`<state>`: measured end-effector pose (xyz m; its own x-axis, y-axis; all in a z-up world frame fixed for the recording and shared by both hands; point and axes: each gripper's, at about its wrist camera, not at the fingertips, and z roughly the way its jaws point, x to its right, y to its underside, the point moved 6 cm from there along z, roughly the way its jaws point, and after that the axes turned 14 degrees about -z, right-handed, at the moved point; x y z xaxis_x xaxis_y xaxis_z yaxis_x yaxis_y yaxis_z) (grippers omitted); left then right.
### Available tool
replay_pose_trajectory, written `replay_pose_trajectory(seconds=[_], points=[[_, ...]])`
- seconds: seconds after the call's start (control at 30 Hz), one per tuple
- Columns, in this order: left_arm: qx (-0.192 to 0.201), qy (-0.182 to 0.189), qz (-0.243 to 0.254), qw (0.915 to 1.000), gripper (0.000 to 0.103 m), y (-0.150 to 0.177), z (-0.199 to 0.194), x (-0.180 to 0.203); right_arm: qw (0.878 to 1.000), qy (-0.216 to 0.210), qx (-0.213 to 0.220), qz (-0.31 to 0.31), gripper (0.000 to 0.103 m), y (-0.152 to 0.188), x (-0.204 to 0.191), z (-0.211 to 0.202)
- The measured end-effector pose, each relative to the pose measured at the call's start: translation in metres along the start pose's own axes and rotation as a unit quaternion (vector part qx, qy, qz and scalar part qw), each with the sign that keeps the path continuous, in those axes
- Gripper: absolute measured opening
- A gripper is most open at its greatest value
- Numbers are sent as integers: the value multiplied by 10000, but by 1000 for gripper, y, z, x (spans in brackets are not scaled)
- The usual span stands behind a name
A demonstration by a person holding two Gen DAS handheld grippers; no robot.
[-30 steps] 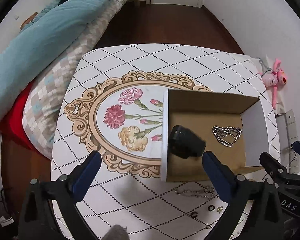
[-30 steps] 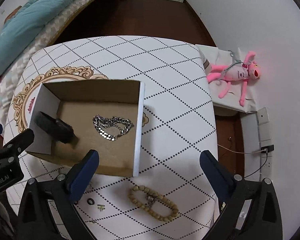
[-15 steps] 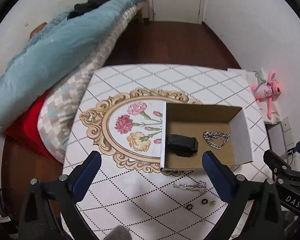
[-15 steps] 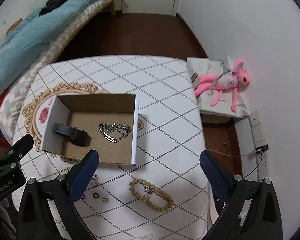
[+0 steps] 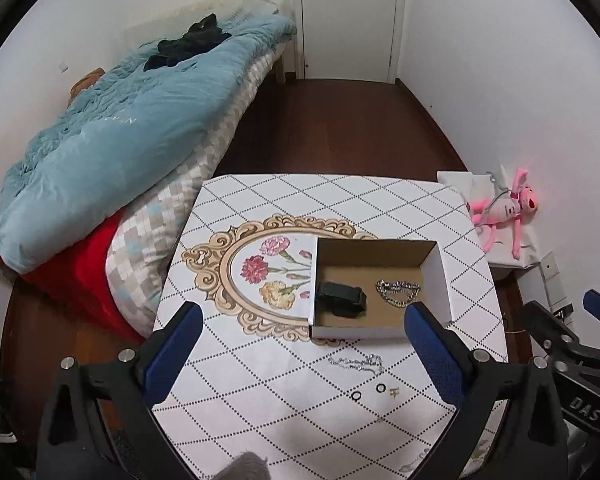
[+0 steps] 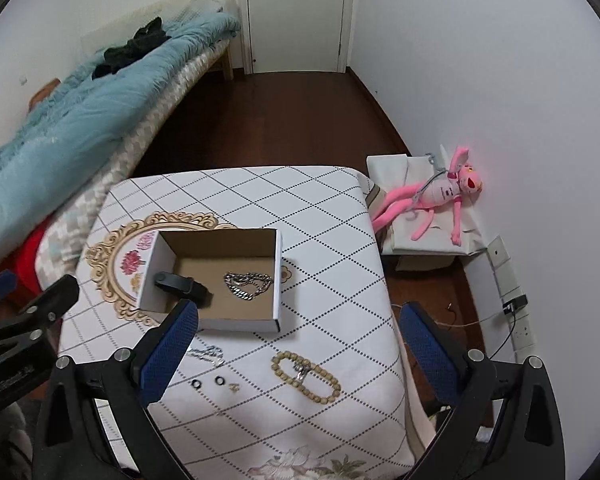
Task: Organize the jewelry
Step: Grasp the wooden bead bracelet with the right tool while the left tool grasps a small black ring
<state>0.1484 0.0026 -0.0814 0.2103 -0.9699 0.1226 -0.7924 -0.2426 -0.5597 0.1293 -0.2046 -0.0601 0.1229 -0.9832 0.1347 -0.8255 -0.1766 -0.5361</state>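
Both tongs, left tongs [image 5: 300, 344] and right tongs [image 6: 296, 340], are held wide and empty, while the beaded bracelet [image 6: 306, 372] near the desk's front edge looks light, floppy, best pinched across one strand.

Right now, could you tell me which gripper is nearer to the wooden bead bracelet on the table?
Right. The right gripper hangs open almost directly over the bead bracelet, which shows between its fingers. The left gripper, also open, sits further left, over the thin silver chain.
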Motion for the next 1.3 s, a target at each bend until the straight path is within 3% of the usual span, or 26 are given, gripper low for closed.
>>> replay_pose_trajectory(seconds=[0.17, 0.37, 0.53, 0.67, 0.77, 0.9, 1.13, 1.3], points=[[-148, -201, 39, 9997, 103, 21, 13, -9, 9982, -158, -504, 284, 102, 36, 14, 28], [-607, -598, 101, 9963, 103, 62, 61, -30, 9879, -284, -1407, 591, 100, 101, 33, 108], [-1045, -832, 202, 9908, 102, 100, 101, -46, 9812, -196, -1803, 656, 77, 137, 42, 157], [-1363, -685, 313, 9878, 96, 126, 121, -41, 9811, -158, -1862, 512, 66, 149, 39, 173], [-1494, -501, 458, 9864, 91, 138, 128, -28, 9852, -143, -1672, 351, 54, 144, 34, 171], [-1622, -270, 653, 9842, 84, 149, 136, -8, 9866, -123, -1616, 169, 11, 139, 26, 171], [-1599, -93, 869, 9833, 81, 155, 137, 16, 9854, -267, -1670, 173, 9, 146, 16, 165], [-1665, -15, 964, 9813, 60, 159, 139, 23, 9847, -294, -1703, 219, 9, 148, 14, 162]])
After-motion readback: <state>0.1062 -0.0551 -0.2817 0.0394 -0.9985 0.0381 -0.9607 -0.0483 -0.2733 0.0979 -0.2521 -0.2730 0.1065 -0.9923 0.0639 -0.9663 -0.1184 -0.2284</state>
